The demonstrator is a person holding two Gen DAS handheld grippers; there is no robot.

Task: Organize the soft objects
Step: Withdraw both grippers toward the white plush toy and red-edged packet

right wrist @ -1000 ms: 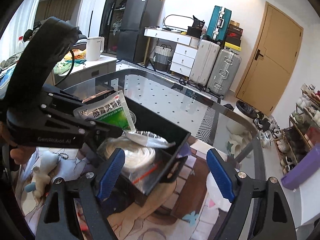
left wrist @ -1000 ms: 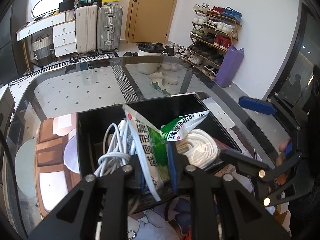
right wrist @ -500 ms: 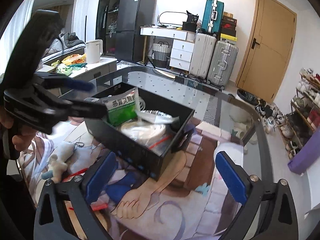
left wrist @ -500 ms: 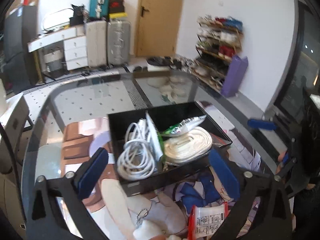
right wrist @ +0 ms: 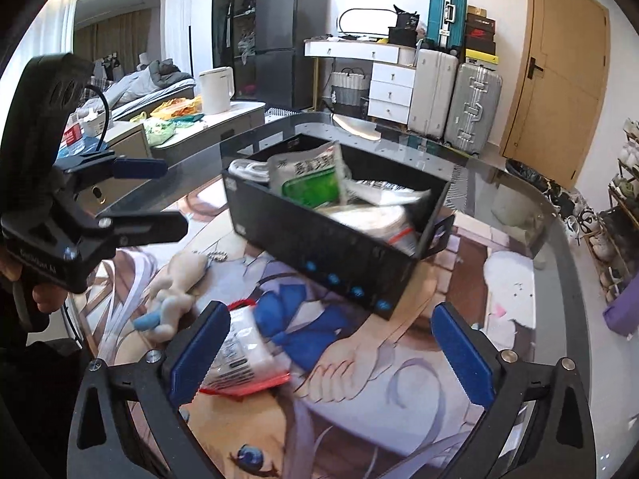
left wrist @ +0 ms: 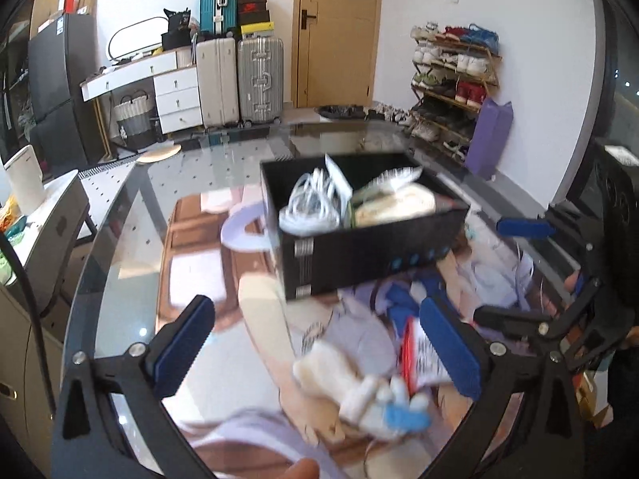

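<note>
Black box (right wrist: 331, 239): on bench, holds cable coil (left wrist: 309, 209), green sachet (right wrist: 309, 185), rope.
Plush toy (right wrist: 175, 291), red-edged packet (right wrist: 239, 355): outside, near box front.
Left tongs (left wrist: 315, 343), right tongs (right wrist: 327, 353): released, empty.
Risk: upright sachet tips out if box is nudged.

Black box (left wrist: 371, 251) holds white cable coil, rope, green sachet; plush toy (left wrist: 359, 383), red-edged packet (right wrist: 239, 359) lie outside.

Legible text: two items only.
Left gripper (right wrist: 153, 195) body carries pale lettering, "GenRobot.AI" (partly shadowed, right wrist view). Green-and-white sachet (right wrist: 309, 177) standing in the black box (right wrist: 319, 239) shows bold Chinese characters, too blurred to transcribe; red-edged packet (right wrist: 239, 355) print unreadable.
</note>
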